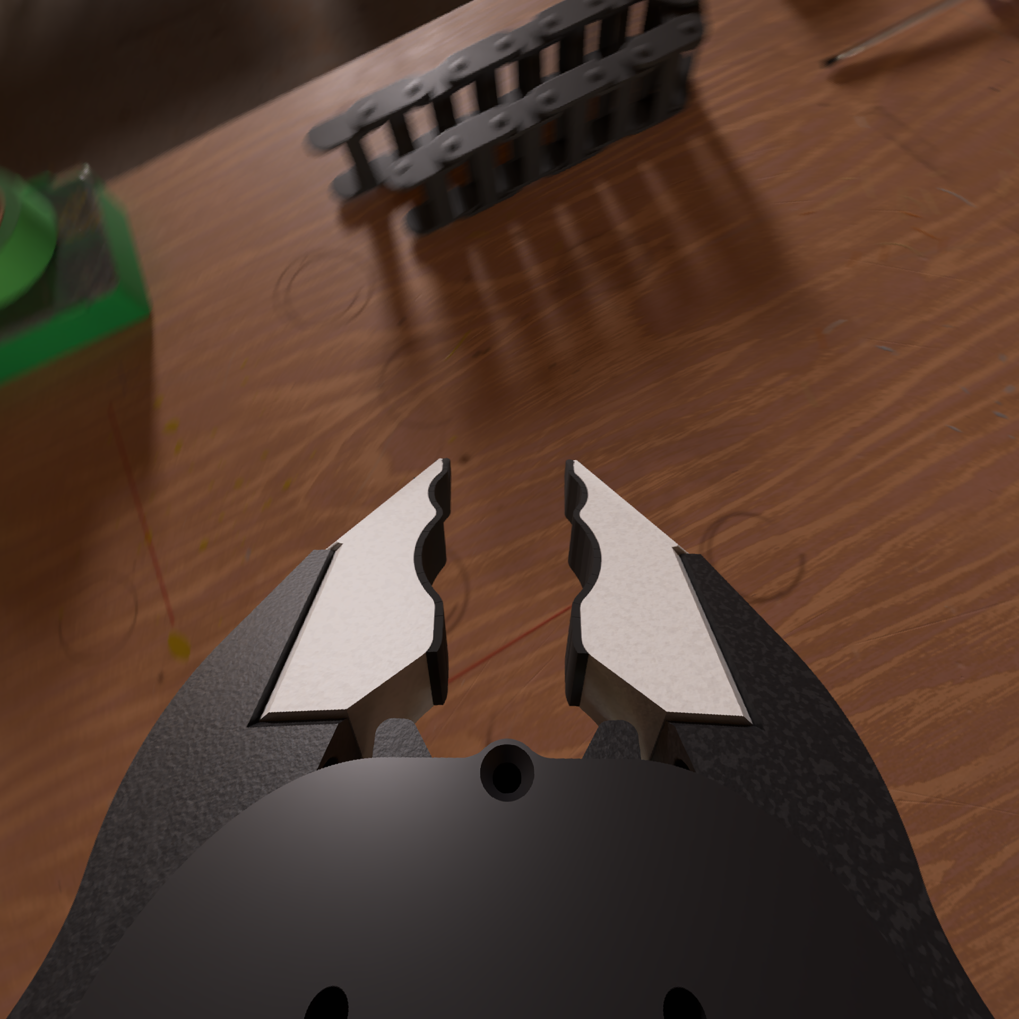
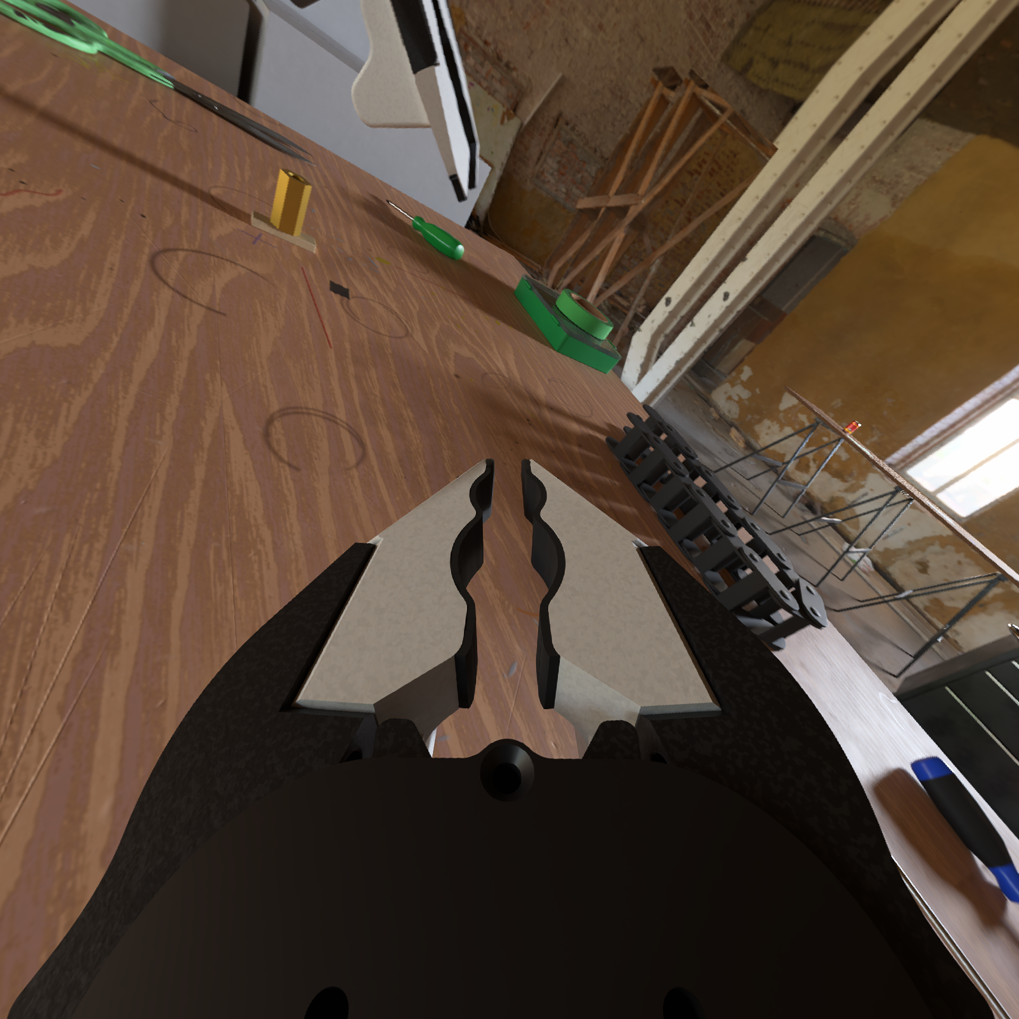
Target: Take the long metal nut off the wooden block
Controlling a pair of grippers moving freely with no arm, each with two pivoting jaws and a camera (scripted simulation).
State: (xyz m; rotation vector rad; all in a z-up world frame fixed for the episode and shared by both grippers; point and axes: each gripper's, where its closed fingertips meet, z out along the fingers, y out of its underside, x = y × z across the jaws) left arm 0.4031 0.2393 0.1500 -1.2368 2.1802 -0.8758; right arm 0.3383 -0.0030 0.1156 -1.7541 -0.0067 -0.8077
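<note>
My left gripper [image 1: 508, 468], a black textured body carrying two pale, wedge-shaped fingers [image 1: 364, 595] lined with scalloped black pads, tilts downward with its jaws parted in a clear gap and nothing between them. My right gripper [image 2: 507, 468], of the same black-and-pale build, is rolled over to one side and reaches forward low, its fingers [image 2: 397, 601] drawn closer together than the left's yet not touching, a narrow slot left between the pads, and empty too. In the right wrist view my left gripper [image 2: 424, 71] appears far ahead, raised up.
</note>
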